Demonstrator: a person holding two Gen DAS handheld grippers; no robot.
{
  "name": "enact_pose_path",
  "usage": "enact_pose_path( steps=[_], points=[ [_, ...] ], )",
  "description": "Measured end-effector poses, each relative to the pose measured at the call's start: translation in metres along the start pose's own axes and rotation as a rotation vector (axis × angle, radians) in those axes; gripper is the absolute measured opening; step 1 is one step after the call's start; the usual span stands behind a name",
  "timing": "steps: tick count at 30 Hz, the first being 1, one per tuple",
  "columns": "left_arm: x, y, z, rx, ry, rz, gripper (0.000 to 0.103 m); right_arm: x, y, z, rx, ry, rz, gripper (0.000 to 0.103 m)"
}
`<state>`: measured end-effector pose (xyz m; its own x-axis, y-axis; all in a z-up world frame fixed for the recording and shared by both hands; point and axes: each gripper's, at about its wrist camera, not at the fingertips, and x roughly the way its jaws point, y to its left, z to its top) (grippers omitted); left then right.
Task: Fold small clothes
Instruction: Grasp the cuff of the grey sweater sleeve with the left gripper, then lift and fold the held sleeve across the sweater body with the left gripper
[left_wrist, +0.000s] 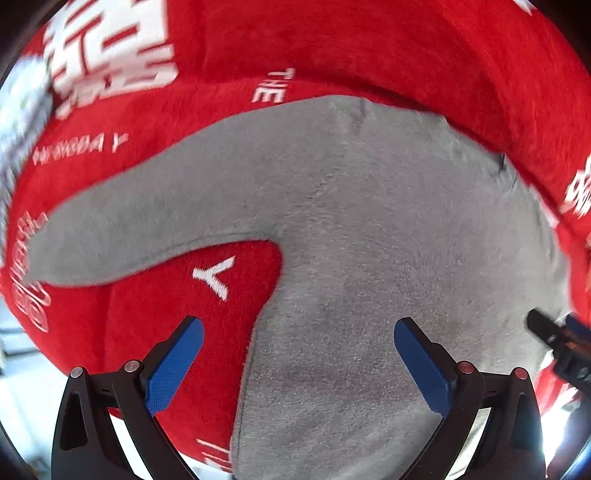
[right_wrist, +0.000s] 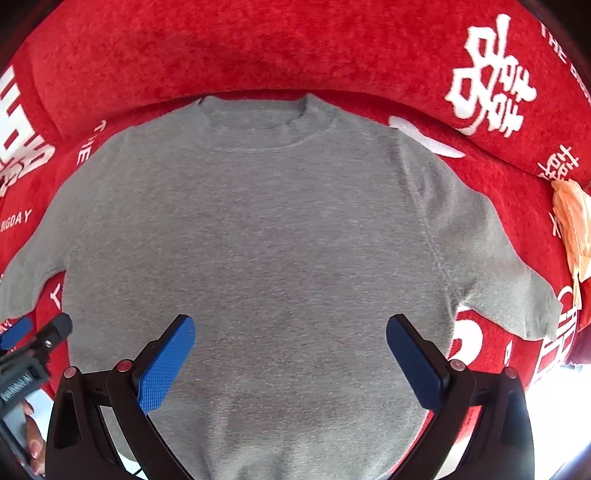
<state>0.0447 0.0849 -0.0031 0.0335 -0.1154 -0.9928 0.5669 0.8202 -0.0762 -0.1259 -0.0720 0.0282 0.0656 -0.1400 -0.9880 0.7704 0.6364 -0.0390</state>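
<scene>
A small grey T-shirt (right_wrist: 266, 236) lies flat on a red cloth with white lettering (right_wrist: 258, 48), collar at the far side and both short sleeves spread out. My right gripper (right_wrist: 290, 332) hovers open above the shirt's lower middle, blue pads wide apart. My left gripper (left_wrist: 299, 334) is open too, above the shirt's left side (left_wrist: 351, 229) near the armpit, its left pad over red cloth (left_wrist: 159, 302). The left sleeve (left_wrist: 122, 240) stretches away to the left. Each gripper shows at the edge of the other's view: the right gripper (left_wrist: 554, 339) and the left gripper (right_wrist: 33, 343).
A pale peach piece of fabric (right_wrist: 574, 229) lies on the red cloth at the far right. A raised red fold (right_wrist: 295, 55) runs behind the shirt's collar. A person's fingers (right_wrist: 35, 439) show at the lower left. Bright floor lies beyond the cloth's near edges.
</scene>
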Motion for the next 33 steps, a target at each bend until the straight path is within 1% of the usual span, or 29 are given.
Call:
enact_pose_path(
  steps=[2,5,7,8,9,11,12,13,14,16,17,19,20,21,24,25,26,27,28,29,31,33],
  points=[
    [0.0,0.024,0.0,-0.062,-0.008,-0.035,0.103,0.001,0.008,0.0,-0.017,0.002,0.005,0.103],
    [0.004,0.081,-0.005,-0.182,-0.042,-0.037,0.103,0.003,0.025,0.0,-0.05,0.006,0.01,0.103],
    [0.012,0.111,-0.008,-0.246,-0.06,-0.041,0.103,0.006,0.035,0.0,-0.066,0.009,0.016,0.103],
    [0.018,0.134,-0.01,-0.297,-0.078,-0.031,0.103,0.008,0.043,0.0,-0.078,0.012,0.022,0.103],
    [0.023,0.145,-0.012,-0.324,-0.085,-0.038,0.103,0.01,0.048,0.0,-0.083,0.013,0.026,0.103],
    [0.043,0.179,-0.011,-0.397,-0.092,-0.078,0.103,0.013,0.062,-0.001,-0.096,0.015,0.035,0.103],
    [0.049,0.189,-0.01,-0.423,-0.091,-0.098,0.103,0.013,0.066,-0.001,-0.101,0.018,0.041,0.103],
    [0.057,0.2,-0.009,-0.459,-0.085,-0.133,0.103,0.014,0.071,-0.002,-0.107,0.018,0.045,0.103],
    [0.064,0.213,-0.007,-0.493,-0.099,-0.169,0.103,0.014,0.077,-0.003,-0.116,0.016,0.049,0.103],
    [0.069,0.222,-0.005,-0.534,-0.114,-0.21,0.103,0.015,0.088,-0.005,-0.134,0.02,0.052,0.103],
    [0.068,0.227,-0.004,-0.57,-0.14,-0.246,0.103,0.014,0.093,-0.006,-0.143,0.022,0.055,0.103],
    [0.065,0.23,0.0,-0.567,-0.183,-0.283,0.103,0.013,0.102,-0.008,-0.156,0.024,0.06,0.103],
    [0.062,0.229,0.003,-0.558,-0.201,-0.277,0.103,0.012,0.106,-0.009,-0.162,0.023,0.06,0.103],
    [0.056,0.228,0.007,-0.538,-0.24,-0.265,0.103,0.012,0.108,-0.009,-0.166,0.024,0.06,0.103],
    [0.047,0.22,0.018,-0.505,-0.286,-0.225,0.103,0.011,0.114,-0.01,-0.176,0.023,0.052,0.103],
    [0.046,0.22,0.021,-0.507,-0.293,-0.212,0.1,0.01,0.114,-0.01,-0.179,0.024,0.052,0.103],
    [0.044,0.222,0.02,-0.51,-0.306,-0.193,0.077,0.009,0.116,-0.011,-0.181,0.024,0.05,0.103],
    [0.044,0.225,0.021,-0.502,-0.295,-0.17,0.034,0.009,0.116,-0.012,-0.18,0.024,0.049,0.103],
    [0.045,0.226,0.023,-0.496,-0.284,-0.174,0.013,0.008,0.115,-0.012,-0.179,0.024,0.048,0.103],
    [0.05,0.23,0.025,-0.492,-0.262,-0.181,0.006,0.008,0.115,-0.012,-0.176,0.021,0.048,0.103],
    [0.048,0.228,0.026,-0.474,-0.272,-0.171,0.006,0.007,0.114,-0.012,-0.173,0.013,0.052,0.103],
    [0.032,0.213,0.028,-0.39,-0.319,-0.126,0.006,0.002,0.112,-0.014,-0.168,-0.006,0.062,0.103]
  ],
)
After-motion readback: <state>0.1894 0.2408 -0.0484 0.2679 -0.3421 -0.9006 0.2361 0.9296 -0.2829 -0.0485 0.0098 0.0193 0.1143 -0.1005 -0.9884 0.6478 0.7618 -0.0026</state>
